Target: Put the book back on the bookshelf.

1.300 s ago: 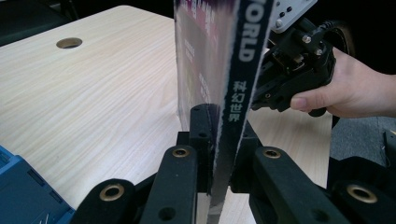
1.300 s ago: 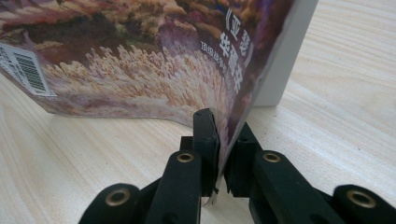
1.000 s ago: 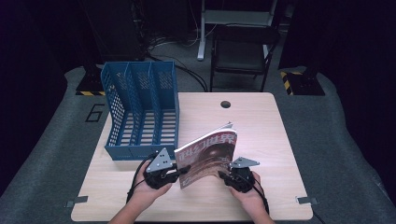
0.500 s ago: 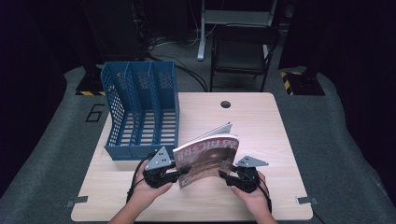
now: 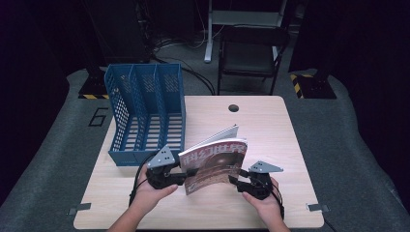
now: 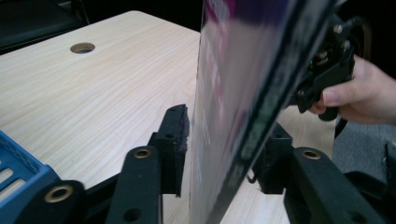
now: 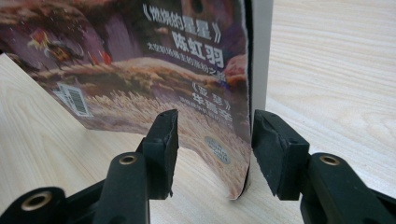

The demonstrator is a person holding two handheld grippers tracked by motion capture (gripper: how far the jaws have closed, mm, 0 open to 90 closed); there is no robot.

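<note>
High view. Item: thin glossy magazine (image 5: 215,162) with a brown illustrated cover and printed characters, standing nearly upright on its lower edge on the pale wood-grain surface (image 5: 270,125), pages fanned slightly at the top. It stands between the two tongs. Left tongs (image 5: 186,177), black with a grey three-cornered plate, sit at the magazine's near left edge, carried by the person's left hand (image 5: 150,193). Right tongs (image 5: 233,179), same build, sit at its near right lower corner, carried by the right hand (image 5: 263,200). Blue perforated plastic three-slot file rack (image 5: 145,113) stands beyond the left tongs, well apart from the right tongs. A round cable hole (image 5: 234,108) lies beyond both, at the surface's far edge.

Left gripper view. Left tongs (image 6: 224,154): jaws straddle the magazine's (image 6: 243,93) blurred edge, which rises upright between them. The jaws have just been opening; a gap shows at the left pad, contact at the right pad is hidden, so the hold reads as released. Right tongs show beyond the magazine, upper right. A corner of the blue rack (image 6: 18,170) lies at lower left.

Right gripper view. Right tongs (image 7: 212,140): jaws have just been opening and stand clear on both sides of the magazine's (image 7: 154,60) lower corner, released, its edge resting on the surface (image 7: 336,70) between the pads.
</note>
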